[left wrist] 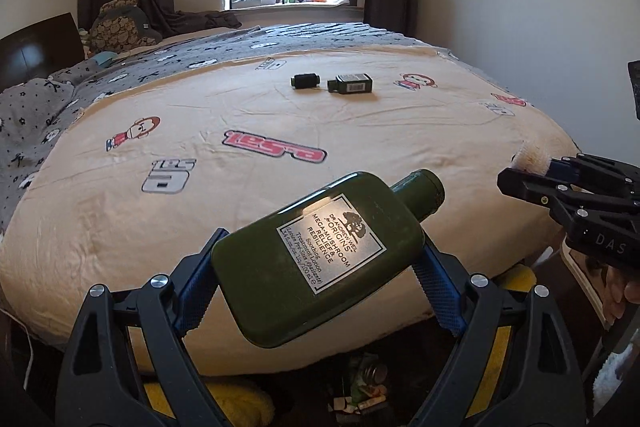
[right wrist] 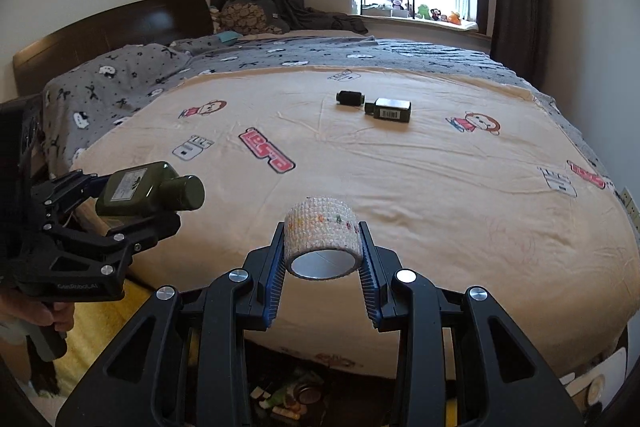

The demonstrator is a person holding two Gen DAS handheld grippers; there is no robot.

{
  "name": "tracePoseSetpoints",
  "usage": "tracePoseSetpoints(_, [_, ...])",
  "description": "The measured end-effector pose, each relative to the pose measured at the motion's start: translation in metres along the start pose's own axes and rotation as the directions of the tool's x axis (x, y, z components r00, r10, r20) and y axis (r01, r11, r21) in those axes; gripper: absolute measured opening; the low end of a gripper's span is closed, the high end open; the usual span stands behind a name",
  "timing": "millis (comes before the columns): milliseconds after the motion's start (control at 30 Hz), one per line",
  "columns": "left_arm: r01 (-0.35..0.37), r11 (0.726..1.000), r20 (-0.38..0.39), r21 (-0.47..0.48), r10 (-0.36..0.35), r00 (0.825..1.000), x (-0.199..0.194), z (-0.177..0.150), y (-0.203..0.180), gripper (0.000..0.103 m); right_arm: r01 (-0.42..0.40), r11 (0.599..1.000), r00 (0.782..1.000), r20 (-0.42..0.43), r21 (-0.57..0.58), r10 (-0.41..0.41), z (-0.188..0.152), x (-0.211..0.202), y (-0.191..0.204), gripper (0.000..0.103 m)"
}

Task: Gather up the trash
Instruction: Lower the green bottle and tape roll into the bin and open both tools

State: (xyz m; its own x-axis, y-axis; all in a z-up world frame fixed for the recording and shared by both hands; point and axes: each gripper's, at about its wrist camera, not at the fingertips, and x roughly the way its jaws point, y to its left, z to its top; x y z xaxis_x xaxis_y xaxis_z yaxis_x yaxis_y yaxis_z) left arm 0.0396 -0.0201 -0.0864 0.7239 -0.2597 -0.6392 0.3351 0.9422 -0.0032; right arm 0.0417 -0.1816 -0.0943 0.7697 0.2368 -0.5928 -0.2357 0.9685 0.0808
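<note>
Left gripper [left wrist: 316, 287] clamps a dark green flat lotion bottle [left wrist: 320, 259], right gripper [right wrist: 323, 267] pinches a white gauze tape roll [right wrist: 322, 243]; both loads, carried above the bed's near edge, next need dropping in a bin

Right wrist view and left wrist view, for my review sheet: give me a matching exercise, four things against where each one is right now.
Things:
1. large green lotion bottle
2. roll of white gauze tape
3. small green bottle with a barcode
4. small black cylinder

Places:
A. lying on the beige blanket, by the small green bottle's cap
B. clamped in the left gripper
C. lying on the blanket, barcode side up
D. clamped in the right gripper

Pairs: 1-B, 2-D, 3-C, 4-A
</note>
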Motion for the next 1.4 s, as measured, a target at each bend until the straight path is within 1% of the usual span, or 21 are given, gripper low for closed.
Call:
tracePoseSetpoints(67, [0.008, 1.0, -0.017, 0.003, -0.008, 1.0, -0.004, -0.018, -0.005, 0.084, 0.002, 1.0, 1.0, -0.022, 0.009, -0.002, -0.017, -0.001, 0.004, 0.034])
tracePoseSetpoints(133, [0.03, 0.999, -0.048, -0.011, -0.031, 0.998, -0.003, -0.039, -0.007, 0.084, 0.009, 1.0, 0.999, -0.049, 0.013, -0.008, -0.036, -0.001, 0.008, 0.034])
tracePoseSetpoints(200, [0.054, 0.998, -0.105, -0.016, -0.055, 0.993, 0.005, -0.063, -0.011, 0.084, -0.002, 1.0, 0.996, -0.089, 0.028, 0.005, -0.055, 0.004, 0.011, 0.034])
tracePoseSetpoints(233, [0.052, 0.999, -0.127, -0.014, -0.053, 0.99, 0.01, -0.072, -0.012, 0.084, -0.008, 0.999, 0.993, -0.113, 0.038, 0.013, -0.066, 0.008, 0.012, 0.034])
tracePoseSetpoints(300, [0.049, 0.999, -0.185, -0.012, -0.05, 0.982, 0.023, -0.091, -0.012, 0.084, -0.019, 0.998, 0.985, -0.169, 0.055, 0.028, -0.084, 0.02, 0.013, 0.034])
tracePoseSetpoints(367, [0.057, 0.998, -0.241, -0.03, -0.063, 0.968, 0.036, -0.107, -0.011, 0.084, -0.021, 0.997, 0.973, -0.226, 0.072, 0.037, -0.101, 0.032, 0.014, 0.034])
tracePoseSetpoints(433, [0.071, 0.996, -0.283, -0.044, -0.081, 0.956, 0.047, -0.12, -0.01, 0.084, -0.032, 0.995, 0.957, -0.284, 0.089, 0.056, -0.116, 0.046, 0.015, 0.034])
tracePoseSetpoints(500, [0.067, 0.997, -0.326, -0.045, -0.078, 0.942, 0.059, -0.13, -0.011, 0.084, -0.024, 0.995, 0.944, -0.325, 0.098, 0.055, -0.127, 0.056, 0.017, 0.034])
tracePoseSetpoints(633, [0.069, 0.996, -0.386, -0.05, -0.083, 0.919, 0.082, -0.146, -0.012, 0.084, -0.014, 0.992, 0.915, -0.4, 0.123, 0.063, -0.148, 0.075, 0.017, 0.034])
tracePoseSetpoints(700, [0.076, 0.996, -0.418, -0.048, -0.089, 0.904, 0.095, -0.153, -0.014, 0.084, -0.016, 0.991, 0.9, -0.429, 0.135, 0.073, -0.157, 0.083, 0.018, 0.034])
tracePoseSetpoints(733, [0.082, 0.995, -0.432, -0.048, -0.095, 0.897, 0.101, -0.156, -0.015, 0.084, -0.015, 0.99, 0.895, -0.44, 0.138, 0.075, -0.16, 0.086, 0.019, 0.034])
tracePoseSetpoints(867, [0.108, 0.993, -0.465, -0.046, -0.117, 0.877, 0.117, -0.166, -0.021, 0.084, -0.01, 0.987, 0.869, -0.487, 0.159, 0.087, -0.174, 0.103, 0.022, 0.034])
tracePoseSetpoints(1000, [0.125, 0.991, -0.502, -0.047, -0.131, 0.855, 0.127, -0.177, -0.022, 0.084, -0.002, 0.984, 0.851, -0.517, 0.177, 0.095, -0.186, 0.112, 0.023, 0.035])
tracePoseSetpoints(1067, [0.127, 0.99, -0.521, -0.056, -0.137, 0.843, 0.131, -0.18, -0.021, 0.084, 0.004, 0.982, 0.845, -0.526, 0.188, 0.098, -0.19, 0.114, 0.024, 0.036])
tracePoseSetpoints(1133, [0.126, 0.99, -0.533, -0.065, -0.141, 0.835, 0.135, -0.18, -0.02, 0.084, 0.005, 0.98, 0.843, -0.528, 0.197, 0.102, -0.19, 0.116, 0.018, 0.036])
tracePoseSetpoints(1200, [0.131, 0.988, -0.539, -0.076, -0.152, 0.829, 0.134, -0.184, -0.017, 0.084, 0.008, 0.98, 0.847, -0.522, 0.201, 0.101, -0.189, 0.115, 0.016, 0.036])
tracePoseSetpoints(1267, [0.136, 0.987, -0.538, -0.085, -0.161, 0.828, 0.134, -0.183, -0.016, 0.084, 0.009, 0.978, 0.849, -0.519, 0.207, 0.102, -0.185, 0.115, 0.016, 0.036])
tracePoseSetpoints(1300, [0.14, 0.986, -0.535, -0.09, -0.166, 0.828, 0.133, -0.183, -0.015, 0.084, 0.009, 0.977, 0.85, -0.516, 0.211, 0.103, -0.183, 0.114, 0.015, 0.041])
tracePoseSetpoints(1333, [0.141, 0.985, -0.533, -0.095, -0.17, 0.829, 0.134, -0.183, -0.016, 0.085, 0.011, 0.976, 0.853, -0.512, 0.216, 0.104, -0.182, 0.112, 0.014, 0.054])
tracePoseSetpoints(1400, [0.142, 0.985, -0.514, -0.102, -0.174, 0.84, 0.129, -0.179, -0.015, 0.09, 0.011, 0.973, 0.861, -0.498, 0.232, 0.108, -0.179, 0.11, 0.009, 0.068])
